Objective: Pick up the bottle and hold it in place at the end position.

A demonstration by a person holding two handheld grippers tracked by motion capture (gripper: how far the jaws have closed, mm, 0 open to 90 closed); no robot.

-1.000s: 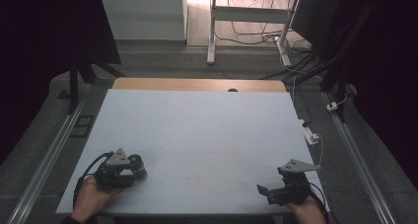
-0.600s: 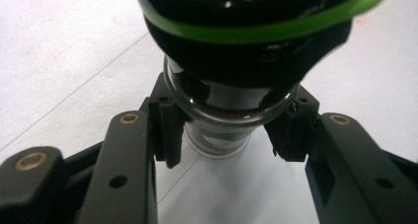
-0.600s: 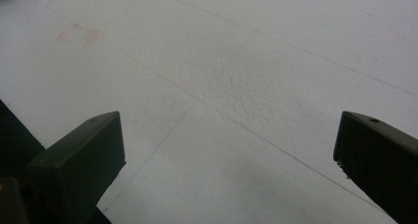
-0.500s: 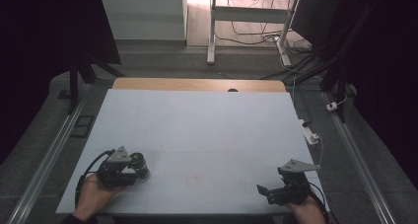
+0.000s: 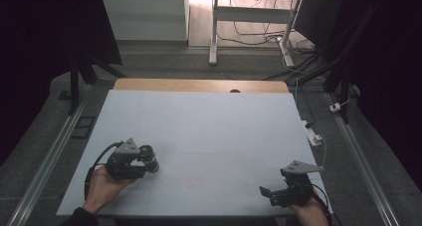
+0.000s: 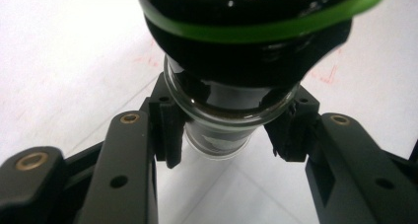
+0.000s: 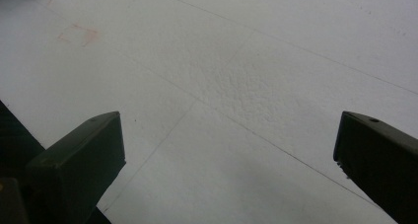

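Left gripper (image 5: 142,161) near table's (image 5: 199,116) front-left corner, held in left hand (image 5: 102,186), jaws clamped on a small glass jar (image 6: 222,120) w/ dark contents. Jar's black cap w/ green ring (image 6: 266,29) fills top of left gripper view; pads (image 6: 170,130) press glass neck from both sides. In high view jar (image 5: 149,159) sticks out toward table centre, low over the white surface; touching or not, can't tell.

Right gripper (image 5: 271,193) at front-right edge, held in right hand (image 5: 308,213), jaws spread wide apart, nothing btwn them. Right gripper view: bare white tabletop (image 7: 236,86) w/ faint lines + a reddish square mark (image 7: 79,34).

Grippers well apart.
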